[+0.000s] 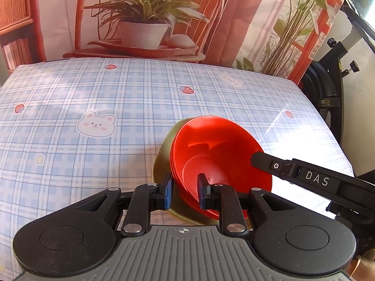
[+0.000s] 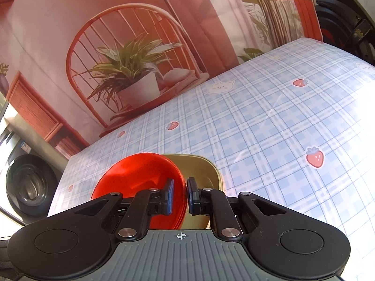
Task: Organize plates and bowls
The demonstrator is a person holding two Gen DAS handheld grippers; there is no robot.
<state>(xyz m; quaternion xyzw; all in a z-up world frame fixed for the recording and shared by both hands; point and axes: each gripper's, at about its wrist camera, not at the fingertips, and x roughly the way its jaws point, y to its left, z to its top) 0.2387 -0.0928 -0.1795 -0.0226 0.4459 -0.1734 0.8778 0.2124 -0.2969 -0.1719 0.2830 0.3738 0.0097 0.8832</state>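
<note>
A stack of red bowls (image 1: pixel 211 145) leans toward me over an olive-green dish (image 1: pixel 161 161) on the plaid tablecloth (image 1: pixel 93 89). My left gripper (image 1: pixel 185 187) is shut on the stack's near rim, one blue pad inside and one outside. My right gripper (image 1: pixel 255 159) reaches in from the right and meets the opposite rim. In the right wrist view my right gripper (image 2: pixel 181 194) is shut on the thin edge of the red bowls (image 2: pixel 138 175), with the olive dish (image 2: pixel 201 171) just behind them. Whether the bowls rest on the dish I cannot tell.
A printed backdrop (image 1: pixel 145 23) of a chair and potted plant hangs along the table's far edge. Black stand hardware (image 1: pixel 328 93) sits off the right edge. A dark round machine (image 2: pixel 28 187) stands below the table's left side.
</note>
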